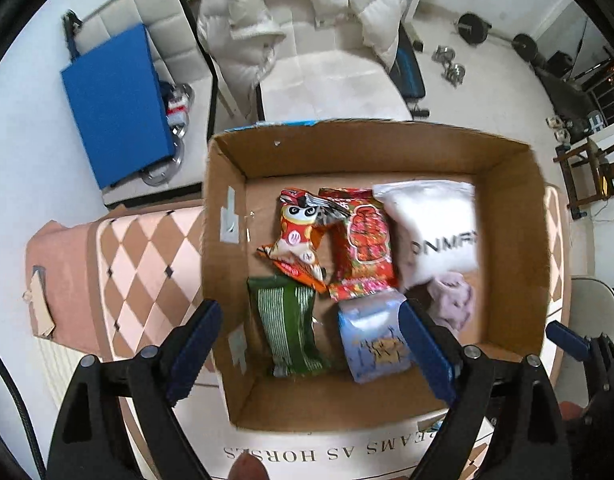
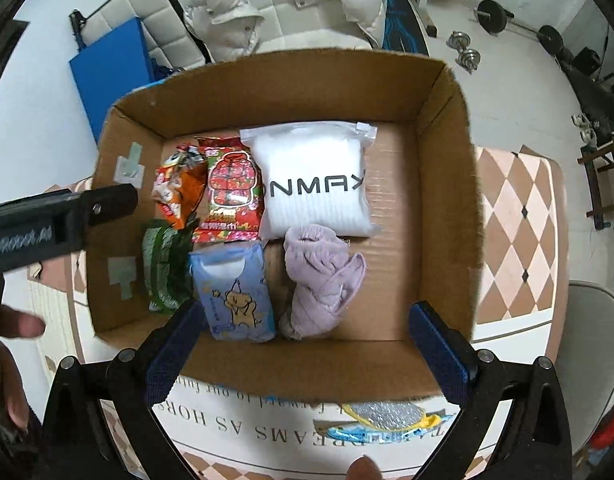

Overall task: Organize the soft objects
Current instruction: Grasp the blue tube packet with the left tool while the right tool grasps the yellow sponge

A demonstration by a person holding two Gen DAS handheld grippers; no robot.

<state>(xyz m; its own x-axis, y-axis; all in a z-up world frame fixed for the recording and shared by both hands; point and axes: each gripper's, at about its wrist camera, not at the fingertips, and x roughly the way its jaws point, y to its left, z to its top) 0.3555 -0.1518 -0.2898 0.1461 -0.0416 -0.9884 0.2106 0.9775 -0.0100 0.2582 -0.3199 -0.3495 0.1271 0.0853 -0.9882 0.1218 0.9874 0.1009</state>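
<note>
Risk: snagging cardboard box point(image 2: 439, 184) wall with spread, empty left gripper point(image 1: 311, 344) or right gripper point(image 2: 307, 344) above it. Inside already: lilac cloth point(image 2: 319, 280), white pouch point(image 2: 315, 180), blue tissue pack point(image 2: 235, 292), snack packets point(image 2: 231, 188).

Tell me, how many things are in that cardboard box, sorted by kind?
Snack packets: 3 (orange owl packet, red packet, green packet)
Tissue pack, blue: 1
White zip bag: 1
Lilac cloth: 1
Total: 6, in the cardboard box
</note>
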